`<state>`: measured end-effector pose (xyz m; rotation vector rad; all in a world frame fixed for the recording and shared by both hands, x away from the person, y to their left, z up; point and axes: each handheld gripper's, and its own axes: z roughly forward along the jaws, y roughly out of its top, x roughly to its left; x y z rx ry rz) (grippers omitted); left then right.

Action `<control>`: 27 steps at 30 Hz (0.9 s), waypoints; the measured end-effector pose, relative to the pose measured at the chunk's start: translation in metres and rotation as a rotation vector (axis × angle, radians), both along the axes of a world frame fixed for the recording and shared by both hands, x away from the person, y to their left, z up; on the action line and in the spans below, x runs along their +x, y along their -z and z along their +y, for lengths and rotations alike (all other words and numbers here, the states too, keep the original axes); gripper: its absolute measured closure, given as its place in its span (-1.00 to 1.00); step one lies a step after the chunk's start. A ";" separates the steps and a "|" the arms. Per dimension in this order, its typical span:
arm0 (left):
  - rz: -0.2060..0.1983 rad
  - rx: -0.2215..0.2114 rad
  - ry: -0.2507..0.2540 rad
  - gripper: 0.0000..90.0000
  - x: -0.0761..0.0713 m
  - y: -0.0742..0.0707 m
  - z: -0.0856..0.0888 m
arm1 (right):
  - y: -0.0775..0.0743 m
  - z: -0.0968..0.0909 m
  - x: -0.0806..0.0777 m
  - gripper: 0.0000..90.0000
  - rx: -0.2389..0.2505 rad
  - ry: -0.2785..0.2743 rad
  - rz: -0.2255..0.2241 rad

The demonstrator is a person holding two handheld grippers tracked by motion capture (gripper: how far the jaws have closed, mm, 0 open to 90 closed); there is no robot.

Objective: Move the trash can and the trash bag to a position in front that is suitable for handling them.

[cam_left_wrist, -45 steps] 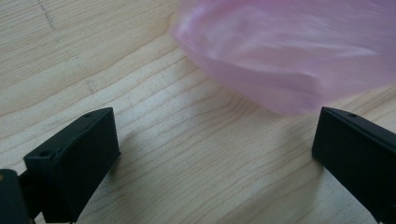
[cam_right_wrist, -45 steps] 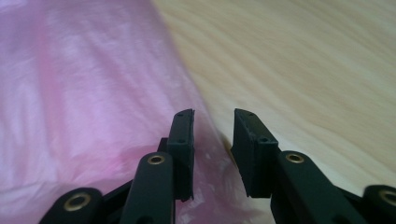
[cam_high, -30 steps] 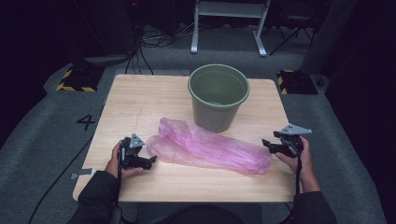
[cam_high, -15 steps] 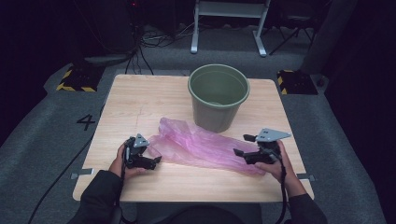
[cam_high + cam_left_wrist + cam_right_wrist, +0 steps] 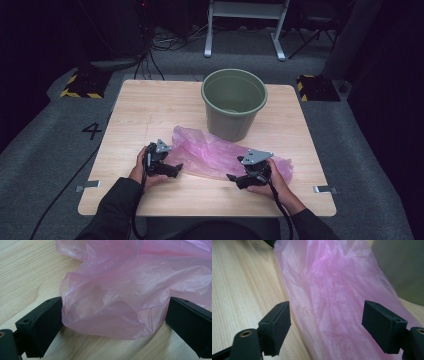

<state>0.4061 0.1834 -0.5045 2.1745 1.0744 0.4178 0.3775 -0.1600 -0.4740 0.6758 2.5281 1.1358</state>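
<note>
Item: pink plastic bag [image 5: 220, 155], thin and crumpled, laid flat on the wooden worktop [image 5: 150, 110] just in front of the green bucket [image 5: 234, 102]. Long axis: run across the worktop from the person's left to the person's right, slanting slightly toward the near edge at the right end.

Left tool [image 5: 172, 169]: placed at the bag's left end, pointed along the bag's length. In the left gripper view the bunched end of the bag [image 5: 112, 302] is seen between the two black jaws, which stand wide apart, the film at most brushed by them; nothing is gripped.

Right tool [image 5: 234, 178]: placed at the bag's near edge toward the right end. Its jaws have just been opening and are spread wide; in the right gripper view the bag [image 5: 337, 297] is seen stretching away between and beyond them, unpinched.

Governing relation: the bag is bracketed lengthwise by the two tools, one toward each end, both released. A closing of each on its own end is judged to be what lifting the bag toward the bucket behind calls for.
</note>
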 end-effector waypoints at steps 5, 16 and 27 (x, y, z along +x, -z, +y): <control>-0.006 0.003 0.005 -0.95 0.003 0.000 -0.007 | 0.009 0.005 0.001 -0.52 -0.019 0.003 0.007; -0.003 0.004 0.043 -0.96 0.011 0.000 -0.029 | 0.025 -0.008 0.016 -0.54 -0.042 0.090 0.034; 0.000 0.006 0.060 -0.98 0.015 0.000 -0.036 | 0.026 -0.035 0.042 -0.32 -0.002 0.117 0.073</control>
